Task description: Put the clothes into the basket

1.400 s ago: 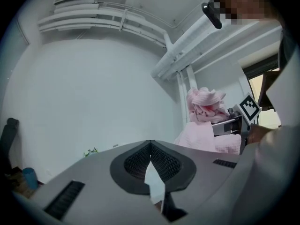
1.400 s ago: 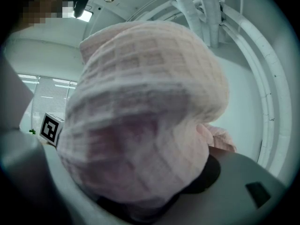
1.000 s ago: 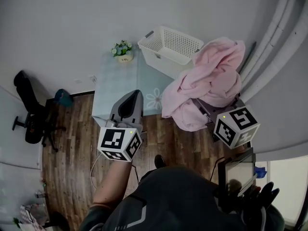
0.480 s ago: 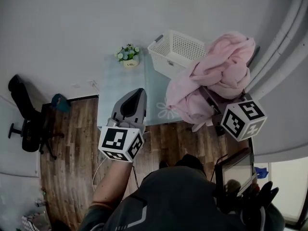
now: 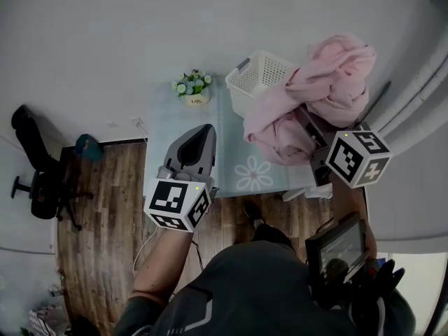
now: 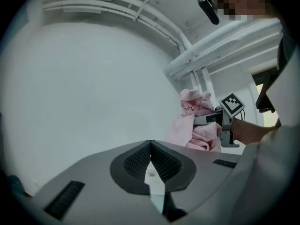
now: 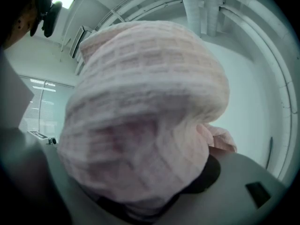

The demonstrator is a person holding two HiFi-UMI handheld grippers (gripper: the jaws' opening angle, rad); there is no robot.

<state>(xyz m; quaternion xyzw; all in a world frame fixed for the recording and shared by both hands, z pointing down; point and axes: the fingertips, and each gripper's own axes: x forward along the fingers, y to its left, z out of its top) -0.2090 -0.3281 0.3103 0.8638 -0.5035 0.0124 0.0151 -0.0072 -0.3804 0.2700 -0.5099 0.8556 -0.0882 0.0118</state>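
Compared with a second ago, the pink garment [image 5: 329, 82] has risen from the right middle of the head view to its upper right, and its bulk now hangs against the right side of the white basket [image 5: 255, 75], with a fold draped over the basket's near rim rather than over the table's edge. The right gripper [image 5: 311, 128] grasps it, jaws spread wide around the thick bundle, which fills most of the right gripper view [image 7: 140, 107]; its marker cube has climbed in the frame with it. The daisy print [image 5: 253, 173] on the pale tablecloth [image 5: 178, 128], half covered earlier, now lies bare. The left gripper [image 5: 203, 133] has kept its place left of centre, clenched on nothing, jaws meeting in a seam [image 6: 151, 149]. The flower pot [image 5: 194, 89] stands just left of the basket
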